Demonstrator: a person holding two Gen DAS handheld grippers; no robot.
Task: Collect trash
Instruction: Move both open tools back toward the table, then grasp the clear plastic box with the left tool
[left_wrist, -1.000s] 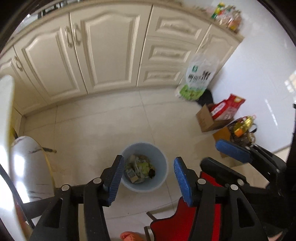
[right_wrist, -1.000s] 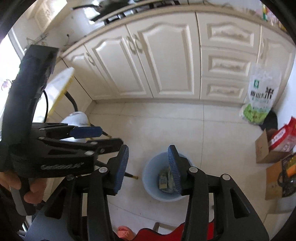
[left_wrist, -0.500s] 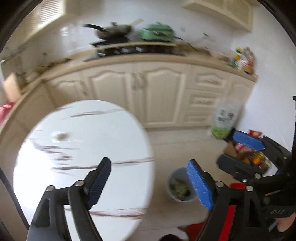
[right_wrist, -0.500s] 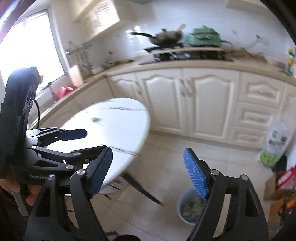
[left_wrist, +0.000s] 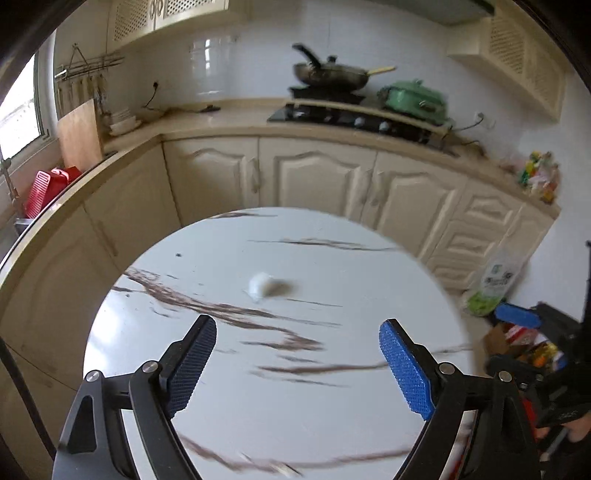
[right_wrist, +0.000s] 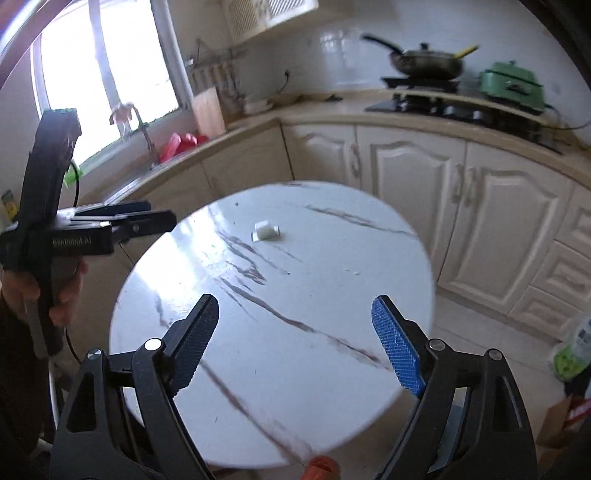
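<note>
- White marble-look round table fills the lower middle of both my wrist views; one crumpled white scrap lies on it, alone, toward the far side.
- My left gripper has just been opening; jaws wide apart, nothing between them.
- My right gripper likewise: just opening, spread, empty.
- In the left view the scrap sits above and slightly left of the gap; in the right view the scrap is well up-left.
- I judge the left nearer.
- Its long axis seems to run left-right; blur leaves that uncertain.
</note>
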